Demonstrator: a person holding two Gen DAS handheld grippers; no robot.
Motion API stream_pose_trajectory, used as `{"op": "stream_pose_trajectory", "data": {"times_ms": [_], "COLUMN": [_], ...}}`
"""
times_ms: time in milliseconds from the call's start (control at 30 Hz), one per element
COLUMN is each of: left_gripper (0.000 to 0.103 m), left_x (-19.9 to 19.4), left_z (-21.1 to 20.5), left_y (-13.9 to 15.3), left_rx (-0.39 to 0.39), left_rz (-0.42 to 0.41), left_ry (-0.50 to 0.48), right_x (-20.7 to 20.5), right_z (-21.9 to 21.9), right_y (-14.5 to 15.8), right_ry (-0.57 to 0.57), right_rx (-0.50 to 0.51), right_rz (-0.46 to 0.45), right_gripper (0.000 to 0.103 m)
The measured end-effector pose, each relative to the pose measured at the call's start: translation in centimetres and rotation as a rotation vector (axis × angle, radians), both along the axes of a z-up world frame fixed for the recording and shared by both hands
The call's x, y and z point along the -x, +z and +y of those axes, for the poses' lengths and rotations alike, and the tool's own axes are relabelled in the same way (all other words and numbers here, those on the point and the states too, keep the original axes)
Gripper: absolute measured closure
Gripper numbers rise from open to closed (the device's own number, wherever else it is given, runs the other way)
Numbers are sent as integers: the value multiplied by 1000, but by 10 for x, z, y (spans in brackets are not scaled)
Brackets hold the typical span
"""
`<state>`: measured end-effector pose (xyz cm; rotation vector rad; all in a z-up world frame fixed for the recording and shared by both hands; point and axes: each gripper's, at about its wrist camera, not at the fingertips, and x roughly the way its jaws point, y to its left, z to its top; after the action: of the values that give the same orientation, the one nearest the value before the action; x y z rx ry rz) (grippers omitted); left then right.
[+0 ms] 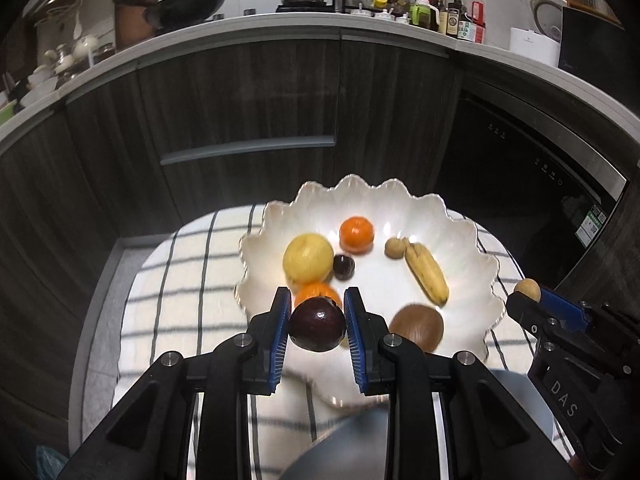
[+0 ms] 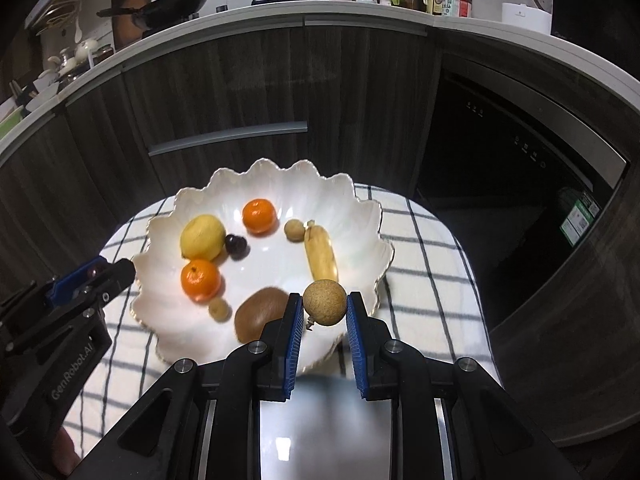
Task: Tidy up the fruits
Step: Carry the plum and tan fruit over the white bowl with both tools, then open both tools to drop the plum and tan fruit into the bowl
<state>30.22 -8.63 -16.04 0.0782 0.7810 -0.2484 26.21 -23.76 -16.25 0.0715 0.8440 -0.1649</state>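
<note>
A white scalloped bowl (image 1: pixel 460 240) (image 2: pixel 352 208) sits on a checked cloth. In it lie a lemon (image 1: pixel 308 258) (image 2: pixel 203 237), two oranges (image 1: pixel 356 234) (image 2: pixel 200 279), a dark cherry (image 1: pixel 343 267) (image 2: pixel 237 246), a small banana (image 1: pixel 426 274) (image 2: pixel 320 258), a kiwi (image 1: pixel 417 326) (image 2: pixel 258 312) and small longans (image 1: pixel 394 247) (image 2: pixel 294 231). My left gripper (image 1: pixel 317 322) is shut on a dark plum (image 1: pixel 317 325) above the bowl's near rim. My right gripper (image 2: pixel 324 306) is shut on a tan longan (image 2: pixel 324 304), also above the near rim; it shows at the right of the left wrist view (image 1: pixel 532 294).
The checked cloth (image 2: pixel 432 264) covers a small round table. Dark wood cabinets (image 1: pixel 248 92) stand behind it, with a black built-in appliance (image 2: pixel 520 184) to the right. The countertop above holds a wok (image 2: pixel 176 4), a pot and bottles.
</note>
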Motion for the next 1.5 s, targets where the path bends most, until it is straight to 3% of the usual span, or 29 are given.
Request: {"op": "stream_pose_trajectory", "data": {"times_ms": [400,800,933,1033,1100,1200,1433,1500], "left_gripper": [75,73,47,36,31,27,7,7], "left_x": [-54,-72,-74,-75,-74,-69,-53,-45], "left_z": [-25,-27,-27,-24,-23,-21,-15,-14], "left_y": [-24,-40,-35,-32,-29,-24,-6,2], "left_rx": [-14,-32,-51,-63,-75,-92,-94,-93], "left_rz": [76,149,136,126,124,112,110,99], "left_ry": [-73,-90,-79,-58,-46,-29,28,37], "right_x": [-49,-65,-68,-70,-68,-63,-49,-42], "right_z": [-14,-13,-16,-16,-18,-19,-21,-22], "right_y": [-24,-40,-37,-34,-30,-21,-7,-3], "right_ry": [22,39,31,19,-2,-24,-52,-60], "right_rx": [-35,-52,-43,-27,-13,14,33,28], "right_rz": [71,142,143,142,130,114,127,128], "right_gripper": [79,79,76,53,30,24,24,23]}}
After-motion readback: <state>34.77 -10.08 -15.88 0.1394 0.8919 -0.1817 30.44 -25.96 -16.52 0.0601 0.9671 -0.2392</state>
